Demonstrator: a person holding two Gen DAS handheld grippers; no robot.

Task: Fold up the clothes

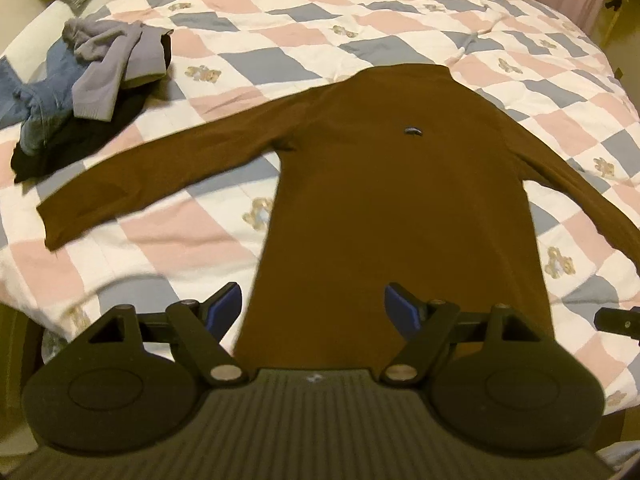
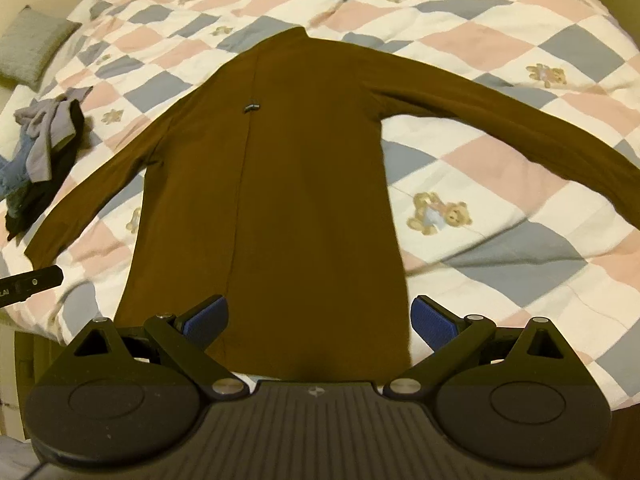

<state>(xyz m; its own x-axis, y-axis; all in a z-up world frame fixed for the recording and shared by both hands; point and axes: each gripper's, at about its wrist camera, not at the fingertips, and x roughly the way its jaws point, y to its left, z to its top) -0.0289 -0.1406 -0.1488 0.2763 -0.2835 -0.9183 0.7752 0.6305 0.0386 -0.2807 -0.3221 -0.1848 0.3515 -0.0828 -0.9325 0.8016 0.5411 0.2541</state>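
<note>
Brown long-sleeved top (image 1: 384,208): lies flat on the bed, collar at the far end, hem at the near edge, both sleeves spread outward and angled toward the near side.
Left gripper (image 1: 314,308): held low at the near edge of the bed, pointing forward along the top; it hovers over the hem's left part.
Right gripper (image 2: 320,320): held low at the same edge, pointing forward over the hem's right part; the left gripper's black tip shows at the left border of the right wrist view.
Writing: a small dark tag (image 1: 412,132) sits on the chest of the top, its text too small to read; a few pale letters on the black gripper body at the left border of the right wrist view are cut off and illegible.
Left fingers (image 1: 226,304): blue pads spread wide apart, holding nothing; whether they touch the fabric cannot be told.
Right fingers (image 2: 434,322): blue pads wide apart, empty, framing the hem.
Quilt (image 1: 320,20): pink, blue-grey and white checks with teddy bear prints, covering the bed.
Clothes pile (image 1: 80,92): grey, denim and black garments heaped on the far left, well apart from the top.
Grey cushion (image 2: 32,48): at the far left corner.
</note>
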